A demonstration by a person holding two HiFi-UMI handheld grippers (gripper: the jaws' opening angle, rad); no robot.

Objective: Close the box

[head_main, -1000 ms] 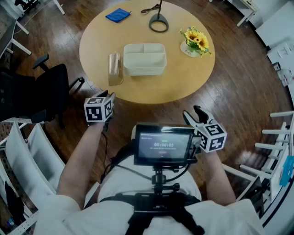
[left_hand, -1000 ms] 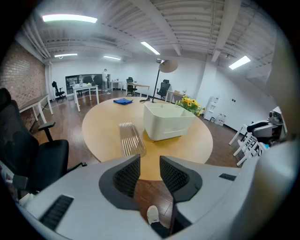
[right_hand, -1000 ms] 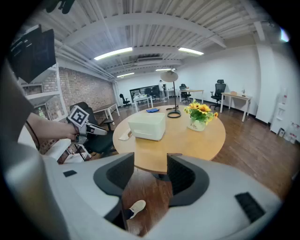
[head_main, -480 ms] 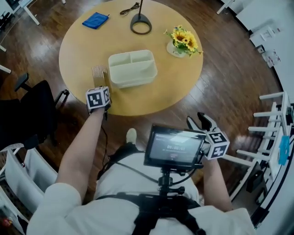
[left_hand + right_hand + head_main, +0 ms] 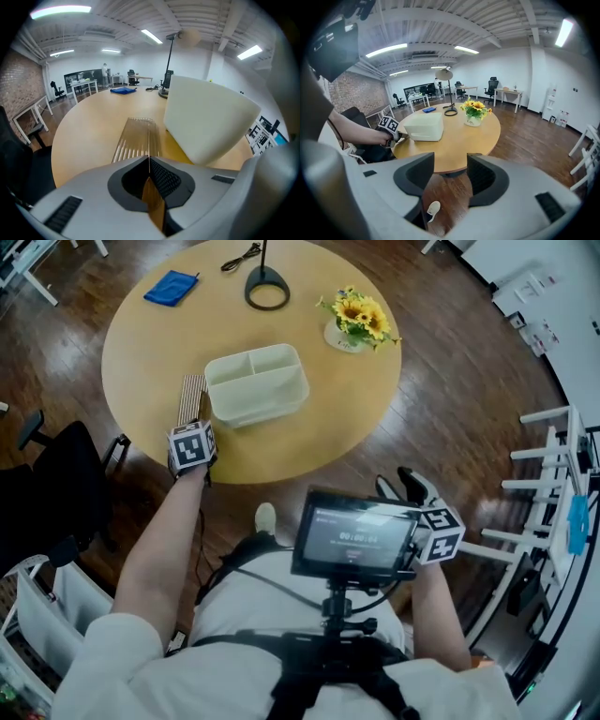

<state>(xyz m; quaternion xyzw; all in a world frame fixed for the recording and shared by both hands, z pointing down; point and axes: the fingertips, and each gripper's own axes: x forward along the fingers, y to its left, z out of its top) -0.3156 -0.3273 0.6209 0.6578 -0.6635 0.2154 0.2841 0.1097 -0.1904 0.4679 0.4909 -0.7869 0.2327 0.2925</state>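
Observation:
A cream two-compartment box stands open-topped on the round wooden table. Its clear ribbed lid lies flat just left of it. My left gripper is at the lid's near end, jaws shut, and in the left gripper view a thin clear edge of the lid runs into the seam between them. The box rises close on the right there. My right gripper hangs open and empty near the waist, away from the table; its view shows the box far off.
A sunflower pot, a black lamp base with cable and a blue cloth sit on the table's far side. A black chair stands at the left, white racks at the right. A chest-mounted screen hides the floor below.
The table and box have come nearer in the head view. My left gripper has reached forward over the table edge to the lid's near end. The right gripper has barely moved.

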